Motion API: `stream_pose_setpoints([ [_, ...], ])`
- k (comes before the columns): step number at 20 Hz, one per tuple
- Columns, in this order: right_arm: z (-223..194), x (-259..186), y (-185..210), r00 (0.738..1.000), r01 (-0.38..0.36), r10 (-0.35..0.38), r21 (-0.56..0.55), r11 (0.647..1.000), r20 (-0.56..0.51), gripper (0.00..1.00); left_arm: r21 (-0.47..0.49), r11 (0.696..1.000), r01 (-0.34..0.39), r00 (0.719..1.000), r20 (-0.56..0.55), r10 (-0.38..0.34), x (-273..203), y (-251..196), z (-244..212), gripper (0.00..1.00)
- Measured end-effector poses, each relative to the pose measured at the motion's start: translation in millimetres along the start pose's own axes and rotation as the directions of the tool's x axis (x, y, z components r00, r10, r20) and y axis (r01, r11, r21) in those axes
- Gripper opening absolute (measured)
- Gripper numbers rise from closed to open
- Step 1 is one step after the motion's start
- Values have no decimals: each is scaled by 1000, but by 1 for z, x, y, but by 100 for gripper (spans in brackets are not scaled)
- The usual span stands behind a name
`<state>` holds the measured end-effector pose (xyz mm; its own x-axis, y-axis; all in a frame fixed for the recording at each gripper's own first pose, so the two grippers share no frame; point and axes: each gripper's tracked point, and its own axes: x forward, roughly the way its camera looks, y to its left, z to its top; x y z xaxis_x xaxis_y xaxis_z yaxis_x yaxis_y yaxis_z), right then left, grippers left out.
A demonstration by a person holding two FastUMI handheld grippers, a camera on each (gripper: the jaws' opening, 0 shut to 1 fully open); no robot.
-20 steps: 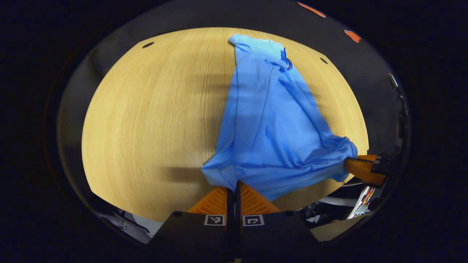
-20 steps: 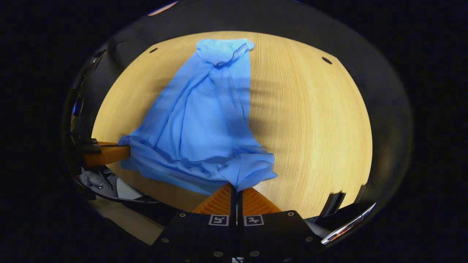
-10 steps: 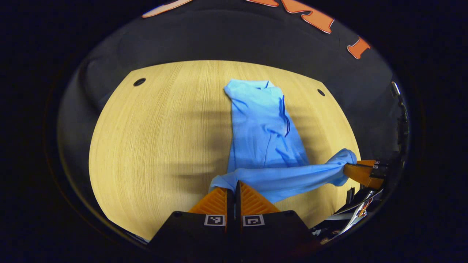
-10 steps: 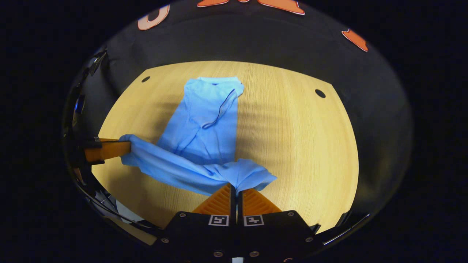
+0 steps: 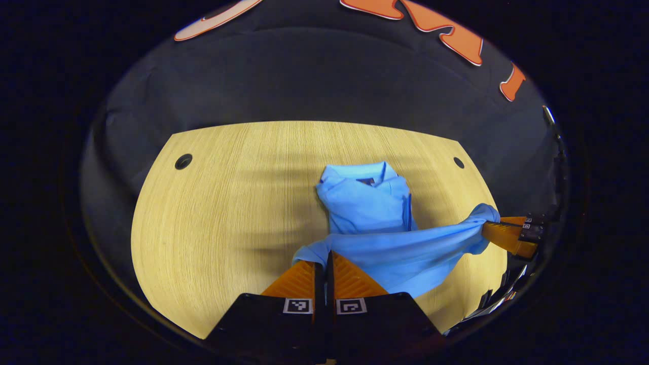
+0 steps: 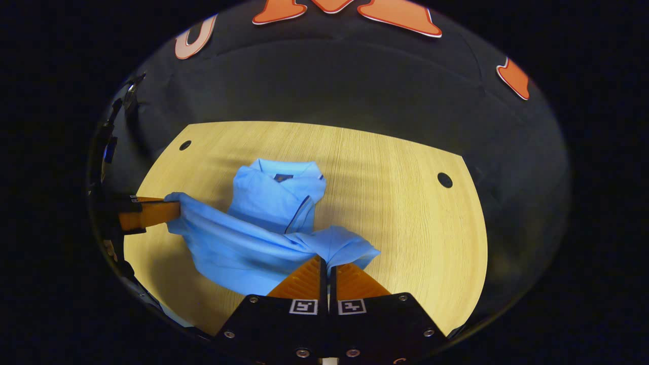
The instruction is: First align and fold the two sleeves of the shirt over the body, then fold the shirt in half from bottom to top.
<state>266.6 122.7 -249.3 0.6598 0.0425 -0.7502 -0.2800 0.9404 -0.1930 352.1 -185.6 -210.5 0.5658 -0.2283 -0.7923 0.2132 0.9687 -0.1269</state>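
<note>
Tongs are both clamped on the blue shirt (image 5: 385,238) hem, my left gripper (image 5: 324,256) and right gripper (image 6: 327,261) stretching it above the wooden table (image 5: 223,213).

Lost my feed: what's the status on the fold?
Left gripper and right gripper shut on the shirt hem. Hem held above the table, short of the collar.

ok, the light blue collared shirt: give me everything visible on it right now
The light blue collared shirt looks like soft thin fabric, with a collar at the far end lying on the pale wooden table. Its sleeves look folded in. The near hem edge is lifted and stretched between the two grippers: the left gripper and right gripper each pinch a corner, with cloth sagging between them.
</note>
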Motion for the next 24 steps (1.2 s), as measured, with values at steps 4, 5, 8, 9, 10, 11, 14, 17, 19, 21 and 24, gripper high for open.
stream_pose_setpoints([
  [4, 32, 38, 0, 1000, 9, -9, -23, 1000, 23, 1, -2, 1000, -21, 1000, 17, 21, 33, 14, 36, 4],
  [5, 36, 47, 2, 1000, 4, -4, -22, 1000, 18, 0, 6, 1000, -29, 999, 19, 29, 45, 17, 42, 4],
  [8, 45, 79, 3, 1000, 9, -8, -16, 1000, 28, 1, 10, 999, -43, 999, 3, 43, 72, 25, 46, 3],
  [9, 44, 88, 1, 1000, 16, -16, -16, 1000, 25, 1, 3, 999, -41, 999, -4, 41, 79, 25, 47, 4],
  [10, 41, 95, 1, 1000, 20, -20, -4, 1000, 14, 1, -2, 999, -45, 999, -4, 45, 87, 27, 44, 4],
  [11, 39, 99, 2, 1000, 20, -20, 16, 1000, -2, 2, -1, 999, -51, 999, -6, 51, 92, 28, 45, 4],
  [14, 43, 101, -7, 999, 48, -48, 64, 997, -1, 12, -12, 996, -83, 997, -4, 83, 98, 36, 40, 12],
  [17, 39, 91, -13, 999, 38, -37, 104, 994, -13, 60, -25, 996, -88, 996, 22, 88, 84, 40, 47, 73],
  [19, 39, 78, -18, 999, 32, -32, 143, 989, -6, 84, -16, 994, -110, 992, 56, 111, 69, 45, 55, 100],
  [21, 41, 57, -22, 1000, 16, -20, 175, 984, 18, 99, 5, 988, -153, 981, 121, 152, 49, 49, 68, 98],
  [24, 46, 17, -30, 997, 0, -16, 190, 982, 81, 99, 39, 980, -197, 950, 254, 181, -8, 50, 97, 97],
])
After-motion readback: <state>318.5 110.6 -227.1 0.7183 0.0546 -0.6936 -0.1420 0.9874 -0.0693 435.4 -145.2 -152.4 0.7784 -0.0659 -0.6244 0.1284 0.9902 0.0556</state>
